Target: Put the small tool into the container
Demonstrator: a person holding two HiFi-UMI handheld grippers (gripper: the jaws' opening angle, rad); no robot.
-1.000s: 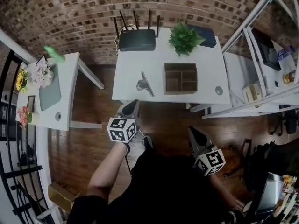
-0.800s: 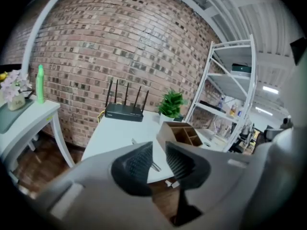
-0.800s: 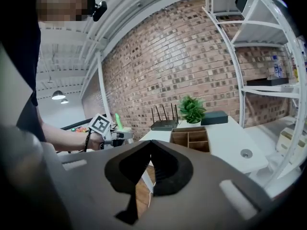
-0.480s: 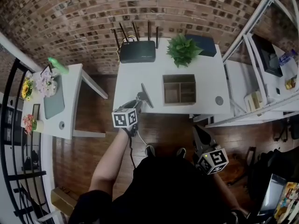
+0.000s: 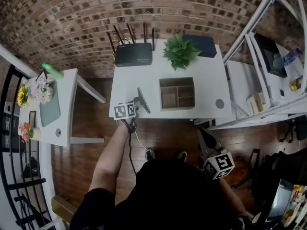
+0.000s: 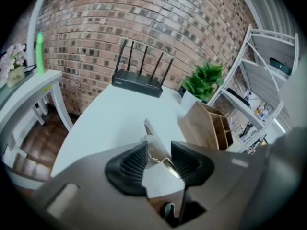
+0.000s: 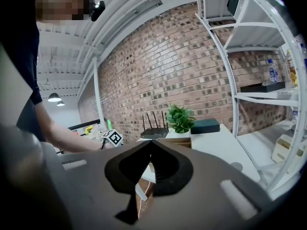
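— Head view?
— The small tool [image 5: 142,99] lies on the white table [image 5: 201,80], left of the container [image 5: 177,93].
— Left gripper view?
— The left gripper [image 6: 159,157] has its jaws just opening, spread either side of the tool.
— Right gripper view?
— The right gripper [image 7: 149,150] is empty, tips pressed together.

Table [image 5: 206,87]: smooth, matt white top. On the table, the container [image 5: 177,94]: matt brown wood. Beside it, the small tool [image 6: 154,140]: bright, glossy metal. At the table's far edge, the router [image 5: 134,54]: matt black plastic. Behind the table, the wall [image 5: 72,23]: rough brick. Below the table, the floor [image 5: 86,157]: dark, glossy wood boards.
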